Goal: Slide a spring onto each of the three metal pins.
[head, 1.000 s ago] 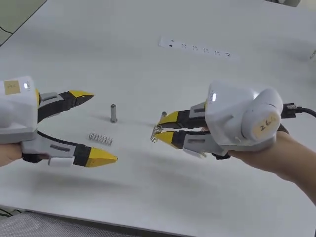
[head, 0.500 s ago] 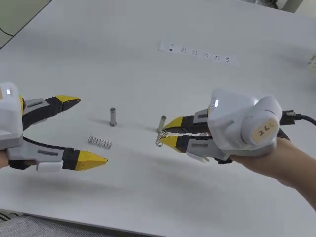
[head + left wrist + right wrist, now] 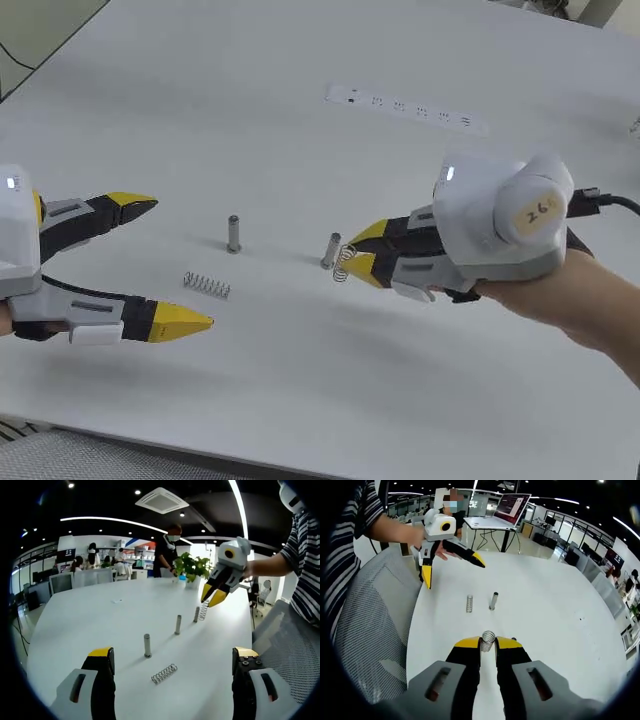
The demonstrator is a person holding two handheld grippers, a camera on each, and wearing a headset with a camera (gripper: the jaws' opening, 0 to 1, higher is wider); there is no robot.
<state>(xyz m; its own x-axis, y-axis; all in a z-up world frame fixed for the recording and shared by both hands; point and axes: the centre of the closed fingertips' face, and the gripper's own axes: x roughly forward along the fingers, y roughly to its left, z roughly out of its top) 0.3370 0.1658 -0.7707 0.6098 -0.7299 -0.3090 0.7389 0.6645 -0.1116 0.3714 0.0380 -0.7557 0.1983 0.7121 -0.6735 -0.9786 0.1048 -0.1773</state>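
Two short metal pins stand upright on the white table, one (image 3: 234, 233) at the left and one (image 3: 332, 250) near the middle. A loose spring (image 3: 207, 285) lies flat in front of the left pin. My right gripper (image 3: 354, 256) is shut on a second spring (image 3: 344, 263), which hangs just right of the middle pin; in the right gripper view that spring (image 3: 488, 639) sticks up between the yellow tips. My left gripper (image 3: 164, 262) stands wide open at the left, with the loose spring (image 3: 164, 673) and both pins (image 3: 147, 645) (image 3: 178, 624) ahead of it.
A white power strip (image 3: 405, 108) lies at the far side of the table. An office chair (image 3: 367, 630) stands at the table's near edge. People stand in the background beyond a potted plant (image 3: 192, 567).
My right gripper has drawn back to the right with its spring, from the left side of the middle pin to its right side. The left gripper stays open and has shifted slightly left.
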